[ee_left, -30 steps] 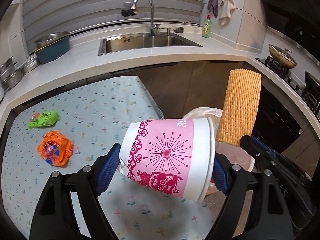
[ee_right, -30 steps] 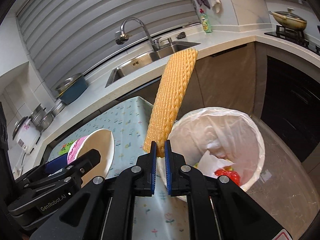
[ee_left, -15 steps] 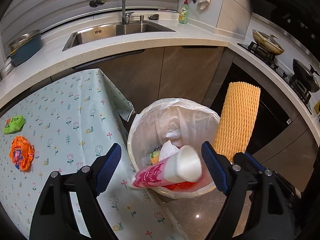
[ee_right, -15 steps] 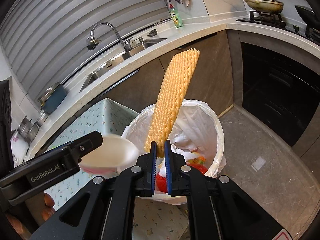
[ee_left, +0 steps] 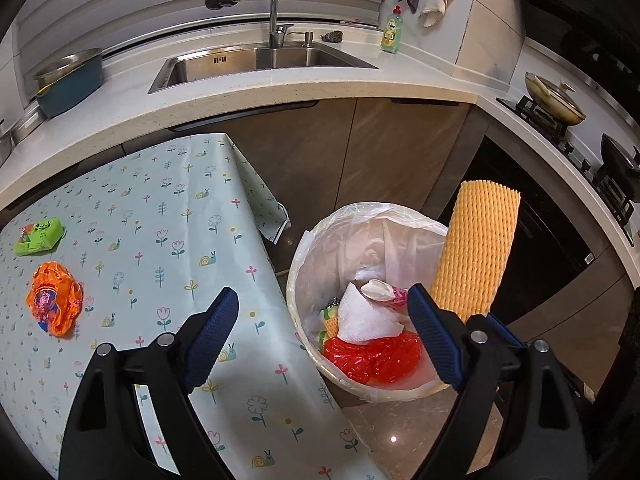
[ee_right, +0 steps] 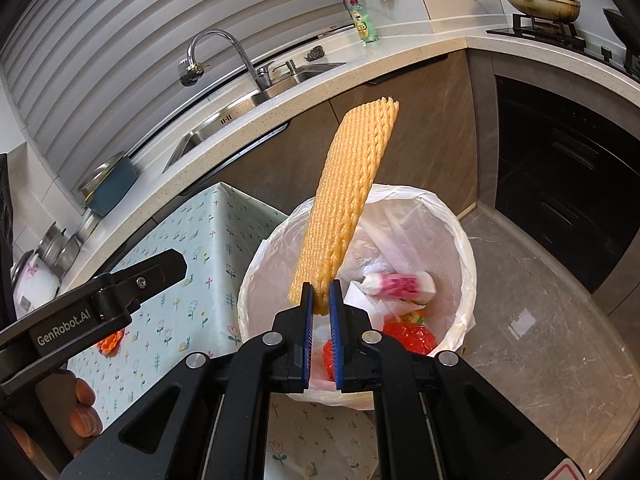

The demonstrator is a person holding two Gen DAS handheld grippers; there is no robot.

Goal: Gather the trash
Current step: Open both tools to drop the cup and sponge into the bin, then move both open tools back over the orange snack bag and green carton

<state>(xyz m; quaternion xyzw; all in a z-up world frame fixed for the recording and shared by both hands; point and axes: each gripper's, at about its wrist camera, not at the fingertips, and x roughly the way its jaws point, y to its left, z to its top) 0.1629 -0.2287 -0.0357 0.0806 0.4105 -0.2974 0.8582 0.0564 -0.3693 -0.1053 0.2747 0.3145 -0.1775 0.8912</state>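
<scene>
A white-lined trash bin point(ee_left: 308, 252) point(ee_right: 464, 240) stands on the floor beside the table. The pink-and-white paper cup point(ee_left: 384, 291) point(ee_right: 400, 283) lies inside it on white tissue and a red bag. My left gripper point(ee_left: 322, 332) is open and empty, over the table edge and the bin's rim. My right gripper point(ee_right: 321, 300) is shut on the lower end of a yellow foam net sleeve point(ee_right: 348, 200) point(ee_left: 476, 252), held upright over the bin. An orange wrapper point(ee_left: 54, 304) and a green packet point(ee_left: 39, 236) lie on the table's left side.
The table has a floral cloth point(ee_left: 160, 240). Behind it runs a counter with a sink point(ee_left: 260, 62), a faucet, a blue basin point(ee_left: 68, 80) and a soap bottle point(ee_left: 392, 32). A stove with pans point(ee_left: 552, 100) is at the right. Grey floor point(ee_right: 540, 340) surrounds the bin.
My left gripper opened and let go of the pink paper cup, which fell into the bin. Both grippers moved towards the bin. The right gripper still holds the foam sleeve.
</scene>
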